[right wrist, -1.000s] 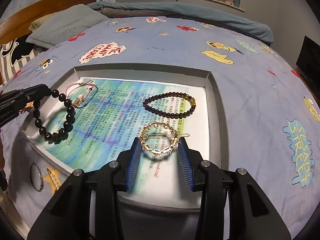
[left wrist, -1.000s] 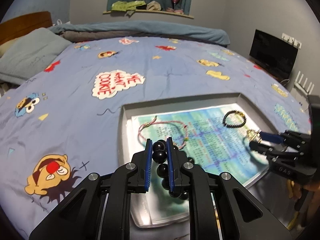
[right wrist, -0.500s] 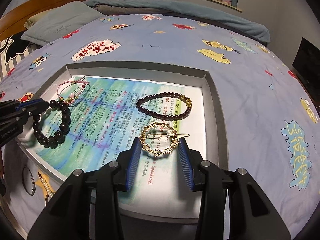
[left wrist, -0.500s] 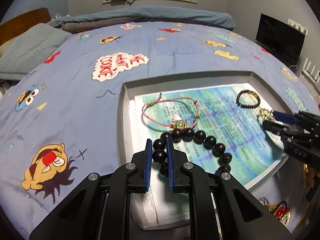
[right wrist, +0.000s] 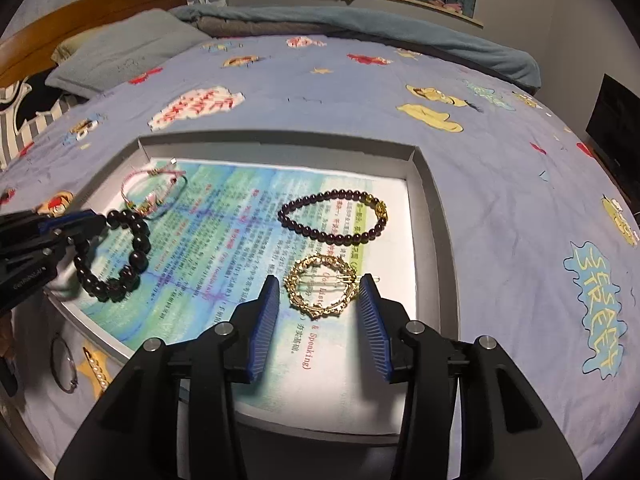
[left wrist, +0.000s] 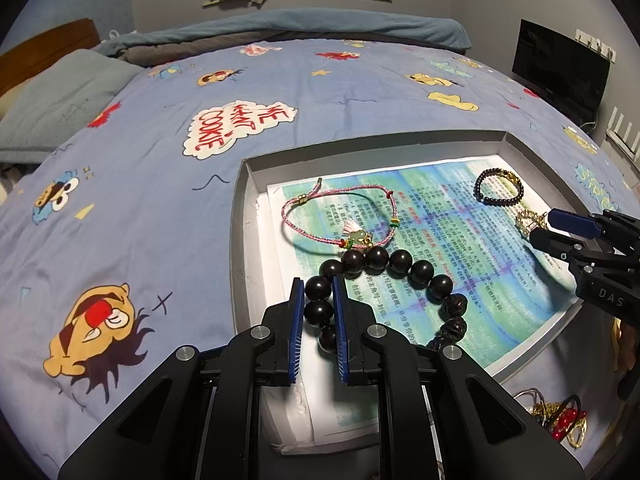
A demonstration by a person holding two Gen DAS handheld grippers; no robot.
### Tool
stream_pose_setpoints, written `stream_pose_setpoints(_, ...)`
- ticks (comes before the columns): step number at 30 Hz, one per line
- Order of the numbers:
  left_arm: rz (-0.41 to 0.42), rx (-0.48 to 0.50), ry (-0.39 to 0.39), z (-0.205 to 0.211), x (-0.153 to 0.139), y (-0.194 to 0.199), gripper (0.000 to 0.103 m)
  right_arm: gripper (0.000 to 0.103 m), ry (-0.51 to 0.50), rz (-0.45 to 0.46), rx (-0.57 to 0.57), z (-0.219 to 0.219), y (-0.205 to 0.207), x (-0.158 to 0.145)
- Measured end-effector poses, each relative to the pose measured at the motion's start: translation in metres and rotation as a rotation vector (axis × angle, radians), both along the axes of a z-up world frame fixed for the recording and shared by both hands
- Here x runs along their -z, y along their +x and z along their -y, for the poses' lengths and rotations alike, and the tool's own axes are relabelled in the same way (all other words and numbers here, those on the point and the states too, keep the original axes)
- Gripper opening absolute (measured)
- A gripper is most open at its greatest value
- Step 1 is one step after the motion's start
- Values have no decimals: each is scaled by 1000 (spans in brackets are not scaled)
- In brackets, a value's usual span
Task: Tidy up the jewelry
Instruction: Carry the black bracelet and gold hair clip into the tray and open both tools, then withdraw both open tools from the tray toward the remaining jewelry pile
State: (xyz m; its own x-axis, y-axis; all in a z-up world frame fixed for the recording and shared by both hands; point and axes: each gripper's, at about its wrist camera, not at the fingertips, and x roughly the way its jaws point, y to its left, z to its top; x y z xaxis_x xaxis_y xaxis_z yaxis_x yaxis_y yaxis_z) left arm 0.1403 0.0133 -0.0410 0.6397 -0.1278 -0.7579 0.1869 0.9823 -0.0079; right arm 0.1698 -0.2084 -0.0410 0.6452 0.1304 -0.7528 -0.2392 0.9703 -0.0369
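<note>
Behind the left gripper's [left wrist: 316,294] fingers the lower beads of the dark bead bracelet [left wrist: 400,264] are hidden, and right of them a jewelry heap [left wrist: 556,420] is partly cut off by the vignette.

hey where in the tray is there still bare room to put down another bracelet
Bare paper lies mid-tray, between the big black bead bracelet and the small dark bead bracelet, and along the near edge of the tray behind the gold hoop clip. The far-left corner, by the pink cord bracelet, is crowded.
</note>
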Motion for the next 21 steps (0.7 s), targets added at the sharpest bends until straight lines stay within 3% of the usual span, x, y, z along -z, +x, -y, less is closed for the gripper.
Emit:
stream_pose_setpoints(8,21,-11,-3,-3,-5,-2,15,49,42,79,-3,3,-12,-14)
stream_pose_setpoints(10,35,-11,3,-3,-7,-4,24,53,48,90,-3,3,-14,-15)
stream_pose_setpoints(11,45,-12,4,-3,-8,-5,35,56,52,96,-1,3,-15,-16)
stream_pose_setpoints(12,59,-13,9,-2,-10,-6,40,63,61,108,2,4,-16,-17)
stream_pose_setpoints(19,77,-17,31,-2,-12,-7,42,78,86,155,33,11,-19,-25)
stream_pose_setpoints(20,78,-17,31,-2,-12,-8,45,80,93,158,37,13,-19,-26)
stream_pose_setpoints(21,80,-18,32,-2,-13,-8,55,83,100,162,39,14,-20,-27)
